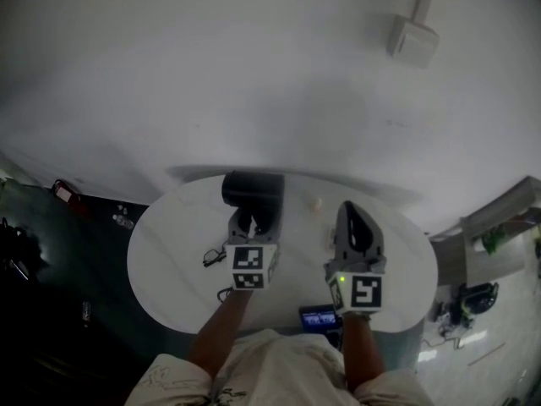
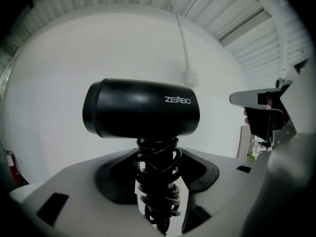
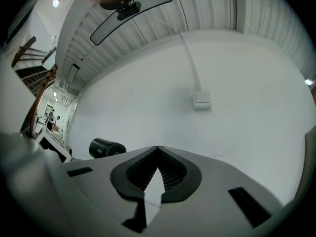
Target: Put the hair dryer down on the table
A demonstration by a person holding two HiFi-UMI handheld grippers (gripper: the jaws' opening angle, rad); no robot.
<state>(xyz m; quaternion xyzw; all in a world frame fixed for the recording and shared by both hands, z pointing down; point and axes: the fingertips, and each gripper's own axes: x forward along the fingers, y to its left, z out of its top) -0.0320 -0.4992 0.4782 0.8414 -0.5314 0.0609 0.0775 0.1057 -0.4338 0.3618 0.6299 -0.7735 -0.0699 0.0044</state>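
**Hair dryer held crosswise over the far side of the table**

The left gripper [image 1: 251,225] was clenched on the handle of the black hair dryer [image 1: 252,190], its jaws standing wide on either side of the handle. A black cord [image 2: 158,181] was wound in coils around that handle. The handle ran along the gripper's own line, away from the person. The barrel sat at the handle's far end, with its long axis lying across, left to right. In the right gripper view the barrel's grilled end faced toward the right gripper. In the left gripper view the rimmed end pointed left.

The dryer was over the round white tabletop [image 1: 169,244], close to its far edge and a little left of the middle. No view showed whether it touched the surface.

The right gripper [image 1: 355,227] was just to the right, over the right half of the tabletop, its jaws closed together with nothing between them.

A small dark screen device [image 1: 319,318] lay at the near edge, between the two arms.
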